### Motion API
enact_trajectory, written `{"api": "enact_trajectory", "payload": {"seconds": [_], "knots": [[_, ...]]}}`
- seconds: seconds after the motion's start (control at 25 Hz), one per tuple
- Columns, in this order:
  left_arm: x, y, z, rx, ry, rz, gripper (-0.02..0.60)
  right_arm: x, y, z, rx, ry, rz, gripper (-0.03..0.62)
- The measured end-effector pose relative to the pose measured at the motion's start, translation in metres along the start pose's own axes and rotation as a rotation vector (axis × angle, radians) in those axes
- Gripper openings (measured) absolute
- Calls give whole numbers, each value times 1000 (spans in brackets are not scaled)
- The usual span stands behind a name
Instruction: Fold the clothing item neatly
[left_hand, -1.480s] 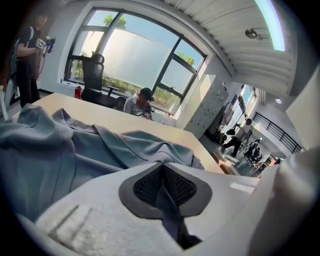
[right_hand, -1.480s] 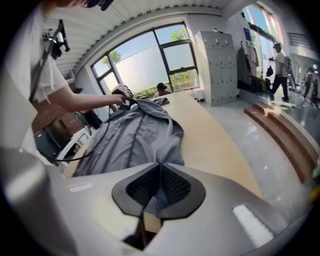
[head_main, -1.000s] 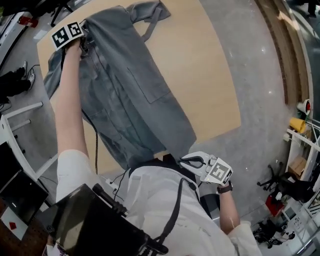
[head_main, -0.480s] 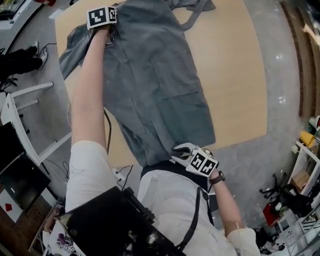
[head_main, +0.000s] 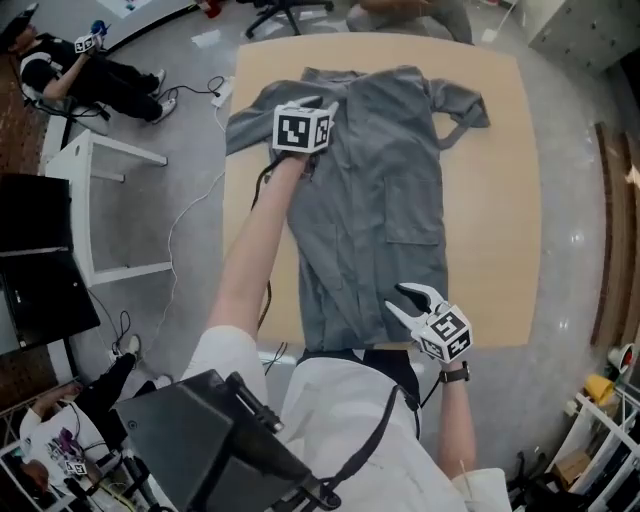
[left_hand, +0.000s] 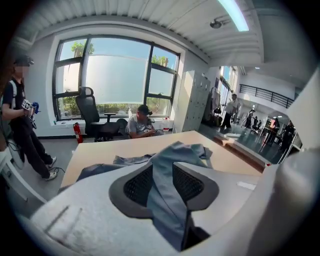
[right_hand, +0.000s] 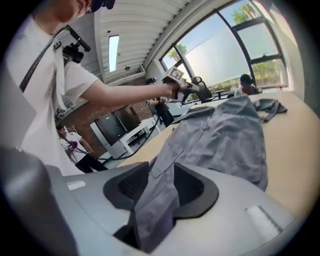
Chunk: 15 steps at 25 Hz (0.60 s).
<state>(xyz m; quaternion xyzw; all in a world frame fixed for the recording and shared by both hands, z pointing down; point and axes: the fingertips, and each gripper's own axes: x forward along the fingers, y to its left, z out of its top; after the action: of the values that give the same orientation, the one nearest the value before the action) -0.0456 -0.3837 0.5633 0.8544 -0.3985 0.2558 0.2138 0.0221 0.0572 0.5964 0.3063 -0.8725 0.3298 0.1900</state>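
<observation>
A grey long-sleeved shirt (head_main: 385, 200) lies flat and lengthways on the light wooden table (head_main: 500, 200), collar at the far end, hem at the near edge. My left gripper (left_hand: 162, 185) is at the shirt's far left shoulder, under its marker cube (head_main: 302, 128). Its jaws are opening, and a loose fold of grey cloth (left_hand: 167, 165) stands between the pads. My right gripper (head_main: 395, 298) is at the near right hem. Its jaws are also opening, fingers spread, with a strip of the hem (right_hand: 160, 180) loose between them.
A white side table (head_main: 110, 210) and cables (head_main: 190, 220) are on the floor to the left. A black monitor (head_main: 30, 270) stands further left. A person sits at the table's far end (left_hand: 140, 125); another stands at the left (left_hand: 20, 115). An office chair (left_hand: 92, 112) stands by the window.
The shirt hung over the near edge before; now it lies flat on the table. My right gripper rose from below the edge to the hem, and its fingers have spread.
</observation>
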Motion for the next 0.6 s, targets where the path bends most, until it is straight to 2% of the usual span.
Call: {"api": "enact_trajectory", "payload": {"seconds": [0.08,0.24,0.44,0.6], "knots": [[-39,-9,5,-17,-55,-6,129,2,-20,34,-49,-45,-48,160],[-122,-36,-12,-40,-122,-5,127,1,-35,88,-102,-134,-142,151],[-205,-57,-43,-83,-244,77,126,-1,-54,155,-120,-283,-221,98],[-244,-75,-68,-121,-311,134,102,-1,-57,192,-162,-357,-261,39]]}}
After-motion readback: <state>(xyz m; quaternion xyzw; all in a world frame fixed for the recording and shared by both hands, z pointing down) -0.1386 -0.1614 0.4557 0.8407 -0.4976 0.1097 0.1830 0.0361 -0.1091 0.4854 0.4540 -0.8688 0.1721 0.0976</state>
